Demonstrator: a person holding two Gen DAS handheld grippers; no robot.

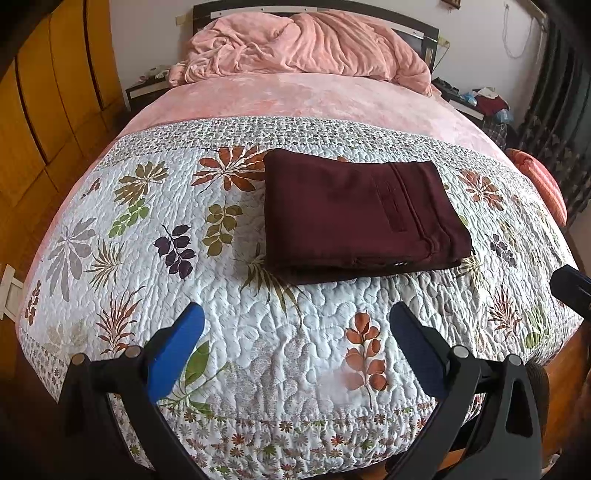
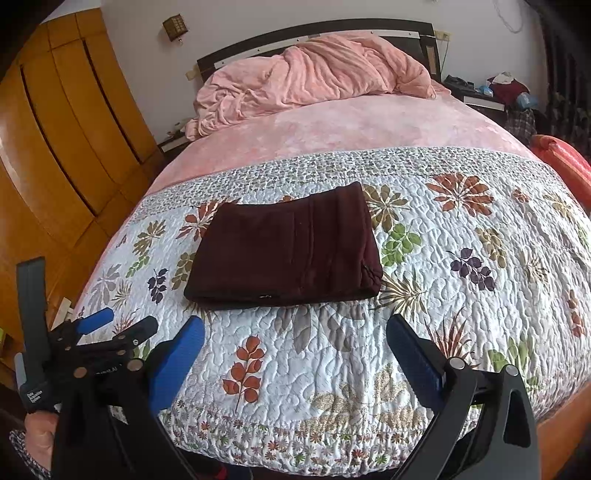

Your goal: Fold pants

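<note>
The maroon pants (image 1: 354, 218) lie folded into a flat rectangle on the leaf-print quilt (image 1: 229, 332) at the foot of the bed, at 12 o'clock from both grippers and well apart from them. A tiny tag shows on the near fold; its writing is too small to read. White lettering on the left gripper's handle, seen in the right wrist view, is blurred. The left gripper (image 1: 295, 343) hangs over the quilt with jaws wide apart and empty; the right gripper (image 2: 295, 354) likewise. A crumpled pink blanket (image 2: 314, 74) is heaped against the dark headboard (image 2: 314, 31). A wooden wardrobe (image 2: 74, 129) stands at 9 o'clock, a cluttered nightstand (image 2: 484, 99) at 2 o'clock.
</note>
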